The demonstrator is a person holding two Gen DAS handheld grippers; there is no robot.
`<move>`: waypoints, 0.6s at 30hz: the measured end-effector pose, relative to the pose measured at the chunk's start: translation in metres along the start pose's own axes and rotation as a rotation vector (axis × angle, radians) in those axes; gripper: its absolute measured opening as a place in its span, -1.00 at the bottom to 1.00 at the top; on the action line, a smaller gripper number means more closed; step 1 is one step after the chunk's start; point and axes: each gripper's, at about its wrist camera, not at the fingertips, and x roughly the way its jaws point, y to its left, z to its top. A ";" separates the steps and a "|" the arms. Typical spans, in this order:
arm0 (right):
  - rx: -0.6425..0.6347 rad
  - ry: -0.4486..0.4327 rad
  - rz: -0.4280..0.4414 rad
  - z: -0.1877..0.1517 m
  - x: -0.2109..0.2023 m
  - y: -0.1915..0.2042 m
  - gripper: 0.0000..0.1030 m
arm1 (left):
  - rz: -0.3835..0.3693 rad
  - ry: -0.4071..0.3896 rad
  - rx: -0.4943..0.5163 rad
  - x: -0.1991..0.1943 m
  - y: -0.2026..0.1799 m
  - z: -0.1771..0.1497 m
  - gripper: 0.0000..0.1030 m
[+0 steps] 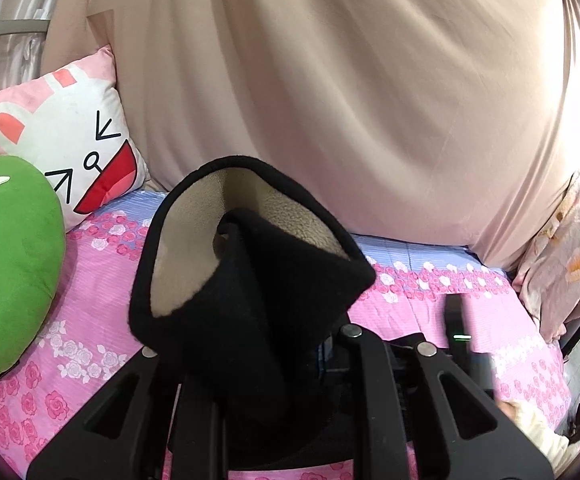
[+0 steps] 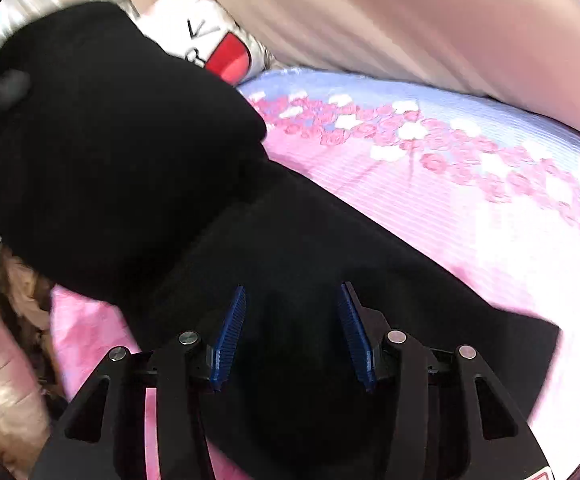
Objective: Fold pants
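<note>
The pants (image 1: pixel 249 300) are black with a cream fleece lining that shows where the cloth curls open. My left gripper (image 1: pixel 273 344) is shut on a bunched part of them and holds it up off the bed, with its fingertips hidden under the cloth. In the right wrist view the pants (image 2: pixel 109 160) run from a raised bunch at the upper left down to a flat stretch on the bed. My right gripper (image 2: pixel 292 312) hovers over that flat stretch. Its blue pads (image 2: pixel 229 336) stand apart with their ribbed faces bare, and black cloth lies below the gap.
The bed has a pink rose-print sheet (image 1: pixel 89 280) with a blue band at the back. A green cushion (image 1: pixel 5 264) and a rabbit-face pillow (image 1: pixel 69 128) sit at the left. A beige drape (image 1: pixel 330 100) hangs behind, and floral bedding (image 1: pixel 570 248) is at the right. A cream sleeve (image 1: pixel 538 428) shows at the lower right.
</note>
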 end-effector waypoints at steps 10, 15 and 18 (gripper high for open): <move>0.023 0.005 0.087 0.028 0.026 0.008 -0.65 | -0.024 0.038 0.117 0.009 -0.036 -0.012 -0.63; 0.232 -0.209 -0.004 -0.004 -0.076 -0.075 -0.10 | -0.150 0.173 0.247 0.040 -0.104 -0.059 0.10; 0.335 -0.250 -0.081 -0.036 -0.113 -0.119 -0.10 | -0.265 0.342 0.306 0.083 -0.150 -0.108 0.64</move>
